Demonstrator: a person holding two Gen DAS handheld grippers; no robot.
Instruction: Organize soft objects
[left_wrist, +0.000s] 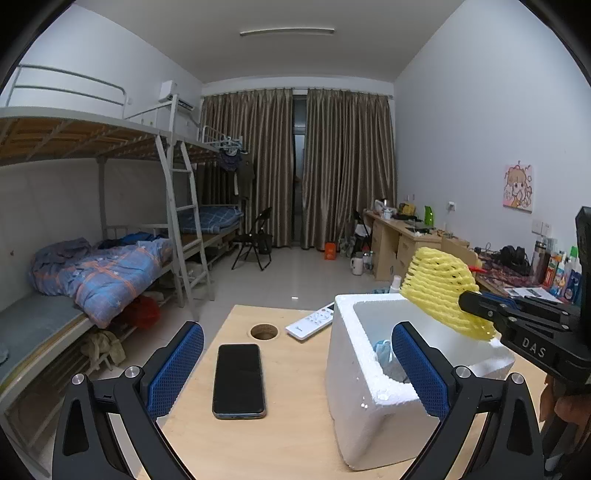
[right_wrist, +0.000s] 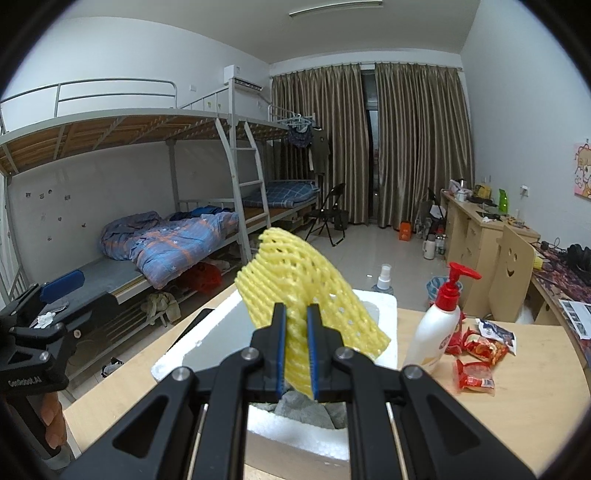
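Note:
A yellow foam fruit net (right_wrist: 295, 280) is pinched between the blue pads of my right gripper (right_wrist: 296, 314), which is shut on it. The net hangs over the open white foam box (right_wrist: 380, 306) on the wooden table. Inside the box lie a grey soft lump (right_wrist: 303, 406) and a light blue soft item (left_wrist: 384, 350). From the left wrist view, the right gripper (left_wrist: 480, 306) comes in from the right, holding the net (left_wrist: 439, 284) above the box (left_wrist: 347, 369). My left gripper (left_wrist: 297, 328) stands wide open near the box's left side, with nothing between its pads.
A black phone (left_wrist: 239, 380) lies on the table (left_wrist: 295, 435) left of the box, with a round hole (left_wrist: 264, 331) and a white remote (left_wrist: 312, 320) behind it. Right of the box stand a pump lotion bottle (right_wrist: 439, 325) and red snack packets (right_wrist: 476, 350). Bunk beds line the left wall.

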